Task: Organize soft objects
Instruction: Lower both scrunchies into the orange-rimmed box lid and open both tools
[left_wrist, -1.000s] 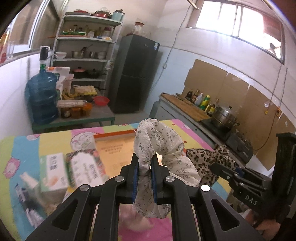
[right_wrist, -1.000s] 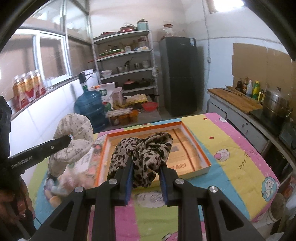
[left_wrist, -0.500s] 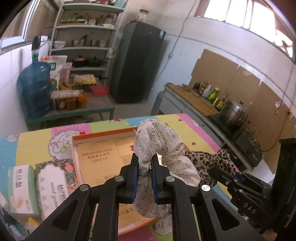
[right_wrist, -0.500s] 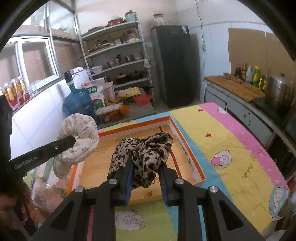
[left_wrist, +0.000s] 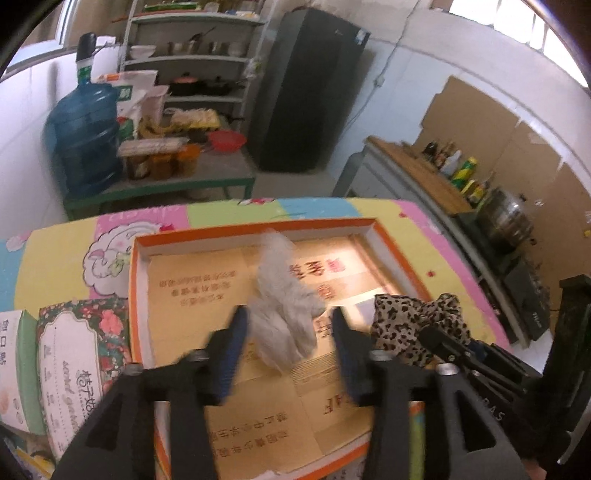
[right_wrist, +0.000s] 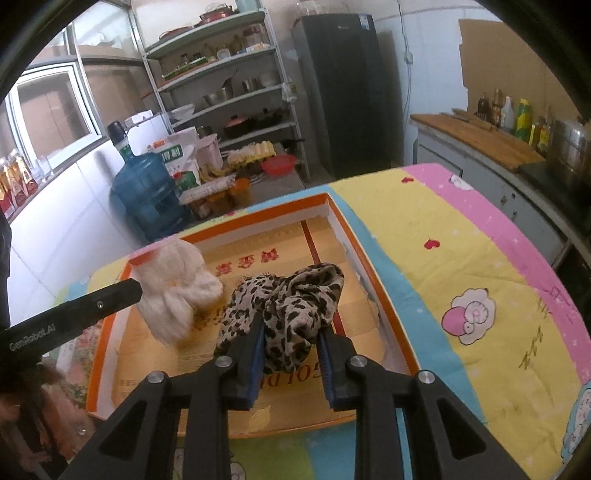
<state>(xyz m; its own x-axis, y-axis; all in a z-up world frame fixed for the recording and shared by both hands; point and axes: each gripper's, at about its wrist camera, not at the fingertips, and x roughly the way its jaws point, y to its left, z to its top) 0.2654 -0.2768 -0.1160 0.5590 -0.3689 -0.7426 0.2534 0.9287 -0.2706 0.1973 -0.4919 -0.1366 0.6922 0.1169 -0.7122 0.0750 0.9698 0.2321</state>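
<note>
Left gripper (left_wrist: 288, 334) had just been opening; fingers stood wide, the pale floral scrunchie (left_wrist: 284, 310) loose between them over the orange-rimmed box (left_wrist: 255, 227). Right gripper (right_wrist: 291, 349) was clamped on the leopard-print scrunchie (right_wrist: 291, 302), above the same box. Risk: soft, gathered fabric could snag on a finger pad and get dragged back out. The box is shallow rigid cardboard on a quilted cartoon-print tabletop (right_wrist: 461, 258).

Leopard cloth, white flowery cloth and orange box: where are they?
leopard cloth (right_wrist: 291, 306), right wrist view, bunched middle above the pads.
white flowery cloth (left_wrist: 284, 317), left wrist view, its middle.
orange box (right_wrist: 373, 266), right wrist view, right rim.
</note>
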